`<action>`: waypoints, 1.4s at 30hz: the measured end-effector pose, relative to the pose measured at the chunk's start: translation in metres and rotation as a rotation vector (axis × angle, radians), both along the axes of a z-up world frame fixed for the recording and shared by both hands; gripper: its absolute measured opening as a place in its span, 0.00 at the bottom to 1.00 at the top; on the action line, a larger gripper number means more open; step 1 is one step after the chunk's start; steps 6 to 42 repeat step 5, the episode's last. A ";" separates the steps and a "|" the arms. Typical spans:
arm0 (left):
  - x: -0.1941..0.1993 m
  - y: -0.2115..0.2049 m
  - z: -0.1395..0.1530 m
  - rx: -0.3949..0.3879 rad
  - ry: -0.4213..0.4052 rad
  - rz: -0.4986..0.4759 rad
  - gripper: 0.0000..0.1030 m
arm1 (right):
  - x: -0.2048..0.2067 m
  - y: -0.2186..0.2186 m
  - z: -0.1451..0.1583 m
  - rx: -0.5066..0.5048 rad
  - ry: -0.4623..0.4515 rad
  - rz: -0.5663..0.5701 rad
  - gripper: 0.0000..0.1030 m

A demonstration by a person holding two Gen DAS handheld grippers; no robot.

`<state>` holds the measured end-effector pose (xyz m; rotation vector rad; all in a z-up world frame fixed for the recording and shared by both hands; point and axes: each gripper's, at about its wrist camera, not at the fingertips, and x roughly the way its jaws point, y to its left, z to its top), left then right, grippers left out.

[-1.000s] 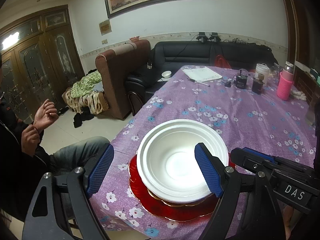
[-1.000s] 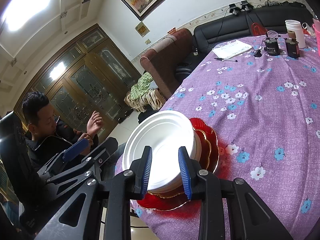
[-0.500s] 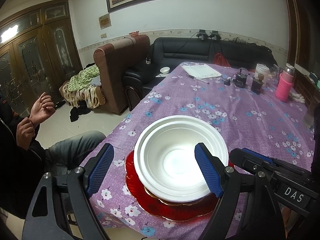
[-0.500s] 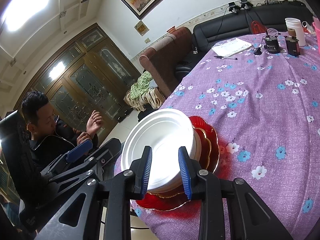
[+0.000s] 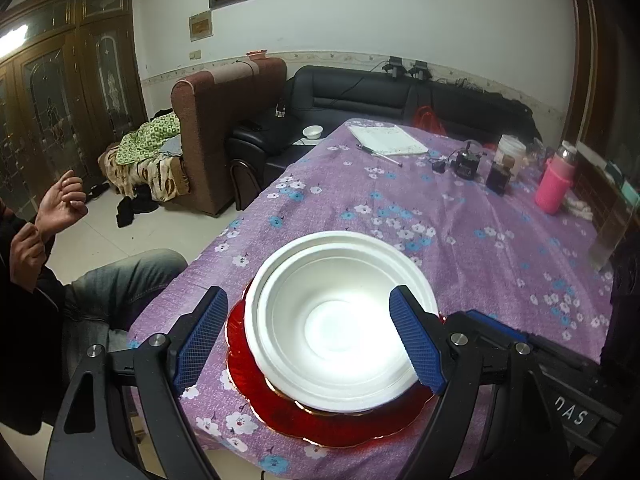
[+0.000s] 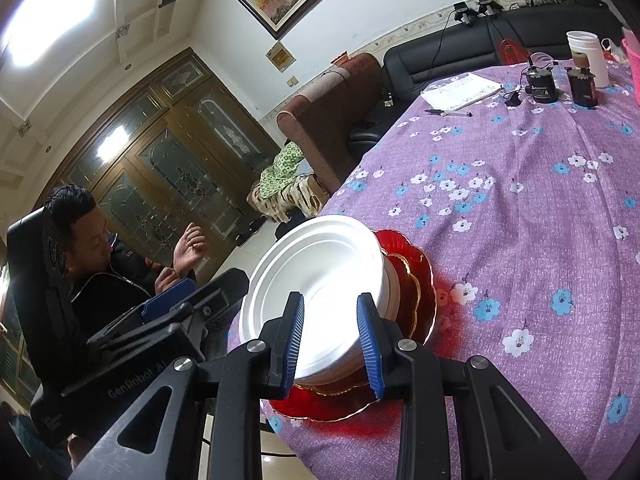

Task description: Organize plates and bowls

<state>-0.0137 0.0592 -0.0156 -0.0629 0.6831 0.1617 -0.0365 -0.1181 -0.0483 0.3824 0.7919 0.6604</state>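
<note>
White bowls [image 5: 340, 320] nested — atop scalloped red plates [image 5: 280, 412].

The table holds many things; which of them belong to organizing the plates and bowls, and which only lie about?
Belonging to the job:
- white bowls, nested, on top of the stack
- red plates, scalloped, under the bowls

Only lying about:
- notebook and pen
- pink bottle
- white cup
- small black devices
- small white bowl, off the table beside the sofa

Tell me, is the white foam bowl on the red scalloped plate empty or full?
Empty. The left wrist view looks straight into the white foam bowl and shows only its bare white bottom; it sits upright on the red scalloped plate.
</note>
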 end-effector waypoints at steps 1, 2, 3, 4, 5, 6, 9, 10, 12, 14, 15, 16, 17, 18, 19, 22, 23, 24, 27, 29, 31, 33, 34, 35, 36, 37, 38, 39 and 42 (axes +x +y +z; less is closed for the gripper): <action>0.000 0.001 0.000 -0.003 -0.004 -0.001 0.81 | 0.000 0.000 0.000 0.002 0.001 -0.002 0.29; -0.001 0.002 0.001 -0.007 -0.010 0.000 0.81 | 0.000 -0.001 0.000 0.004 0.003 -0.003 0.29; -0.001 0.002 0.002 -0.007 -0.015 0.001 0.81 | 0.001 -0.001 0.000 0.006 0.004 -0.004 0.29; -0.003 0.003 0.002 -0.008 -0.022 0.003 0.81 | 0.001 -0.001 0.000 0.006 0.006 -0.006 0.29; -0.003 0.003 0.002 -0.007 -0.025 0.004 0.81 | 0.002 -0.001 -0.001 0.006 0.007 -0.007 0.29; -0.003 0.003 0.002 -0.007 -0.025 0.004 0.81 | 0.002 -0.001 -0.001 0.006 0.007 -0.007 0.29; -0.003 0.003 0.002 -0.007 -0.025 0.004 0.81 | 0.002 -0.001 -0.001 0.006 0.007 -0.007 0.29; -0.003 0.003 0.002 -0.007 -0.025 0.004 0.81 | 0.002 -0.001 -0.001 0.006 0.007 -0.007 0.29; -0.003 0.003 0.002 -0.007 -0.025 0.004 0.81 | 0.002 -0.001 -0.001 0.006 0.007 -0.007 0.29; -0.003 0.003 0.002 -0.007 -0.025 0.004 0.81 | 0.002 -0.001 -0.001 0.006 0.007 -0.007 0.29; -0.003 0.003 0.002 -0.007 -0.025 0.004 0.81 | 0.002 -0.001 -0.001 0.006 0.007 -0.007 0.29; -0.003 0.003 0.002 -0.007 -0.025 0.004 0.81 | 0.002 -0.001 -0.001 0.006 0.007 -0.007 0.29; -0.003 0.003 0.002 -0.007 -0.025 0.004 0.81 | 0.002 -0.001 -0.001 0.006 0.007 -0.007 0.29; -0.003 0.003 0.002 -0.007 -0.025 0.004 0.81 | 0.002 -0.001 -0.001 0.006 0.007 -0.007 0.29; -0.003 0.003 0.002 -0.007 -0.025 0.004 0.81 | 0.002 -0.001 -0.001 0.006 0.007 -0.007 0.29; -0.003 0.003 0.002 -0.007 -0.025 0.004 0.81 | 0.002 -0.001 -0.001 0.006 0.007 -0.007 0.29; -0.003 0.003 0.002 -0.007 -0.025 0.004 0.81 | 0.002 -0.001 -0.001 0.006 0.007 -0.007 0.29; -0.003 0.003 0.002 -0.007 -0.025 0.004 0.81 | 0.002 -0.001 -0.001 0.006 0.007 -0.007 0.29; -0.003 0.003 0.002 -0.007 -0.025 0.004 0.81 | 0.002 -0.001 -0.001 0.006 0.007 -0.007 0.29; -0.003 0.003 0.002 -0.007 -0.025 0.004 0.81 | 0.002 -0.001 -0.001 0.006 0.007 -0.007 0.29; -0.003 0.003 0.002 -0.007 -0.025 0.004 0.81 | 0.002 -0.001 -0.001 0.006 0.007 -0.007 0.29; -0.003 0.003 0.002 -0.007 -0.025 0.004 0.81 | 0.002 -0.001 -0.001 0.006 0.007 -0.007 0.29; -0.003 0.003 0.002 -0.007 -0.025 0.004 0.81 | 0.002 -0.001 -0.001 0.006 0.007 -0.007 0.29; -0.003 0.003 0.002 -0.007 -0.025 0.004 0.81 | 0.002 -0.001 -0.001 0.006 0.007 -0.007 0.29; -0.003 0.003 0.002 -0.007 -0.025 0.004 0.81 | 0.002 -0.001 -0.001 0.006 0.007 -0.007 0.29; -0.003 0.003 0.002 -0.007 -0.025 0.004 0.81 | 0.002 -0.001 -0.001 0.006 0.007 -0.007 0.29; -0.003 0.003 0.002 -0.007 -0.025 0.004 0.81 | 0.002 -0.001 -0.001 0.006 0.007 -0.007 0.29; -0.003 0.003 0.002 -0.007 -0.025 0.004 0.81 | 0.002 -0.001 -0.001 0.006 0.007 -0.007 0.29; -0.003 0.003 0.002 -0.007 -0.025 0.004 0.81 | 0.002 -0.001 -0.001 0.006 0.007 -0.007 0.29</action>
